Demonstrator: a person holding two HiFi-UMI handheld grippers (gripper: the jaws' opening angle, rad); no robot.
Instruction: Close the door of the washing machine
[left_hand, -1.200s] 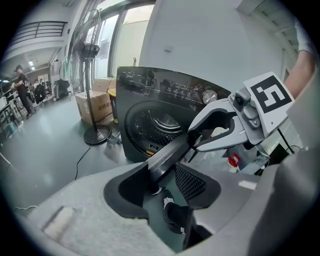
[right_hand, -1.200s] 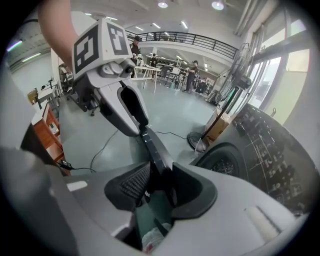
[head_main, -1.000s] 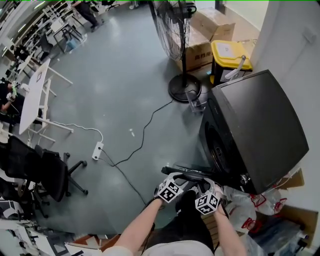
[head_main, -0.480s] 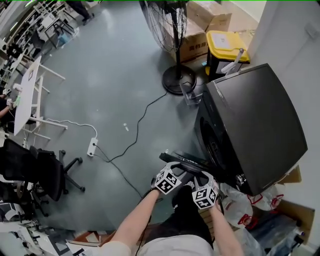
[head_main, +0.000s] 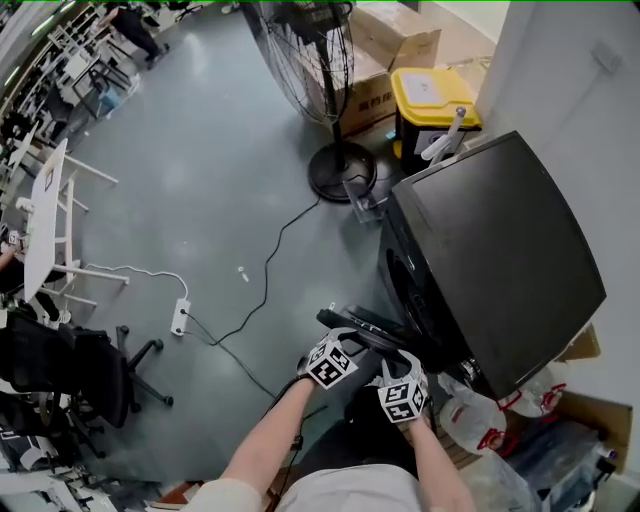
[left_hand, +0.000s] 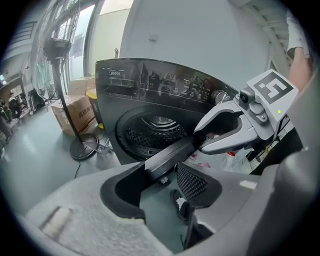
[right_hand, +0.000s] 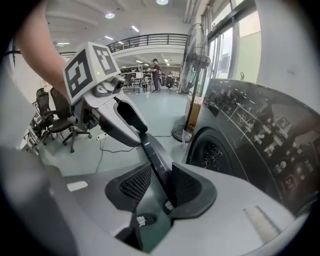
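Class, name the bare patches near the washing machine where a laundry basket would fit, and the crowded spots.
Free: grey floor between pedestal fan and white table; the flat top of the washing machine. Crowded: plastic bags beside the machine's near corner; cardboard boxes and yellow-lidded bin behind the fan.

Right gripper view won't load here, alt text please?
The right gripper straddles the edge of the open door, jaws apart, not clamped. The washing machine, with its dark drum opening, fills the right side; a standing fan stands beyond.
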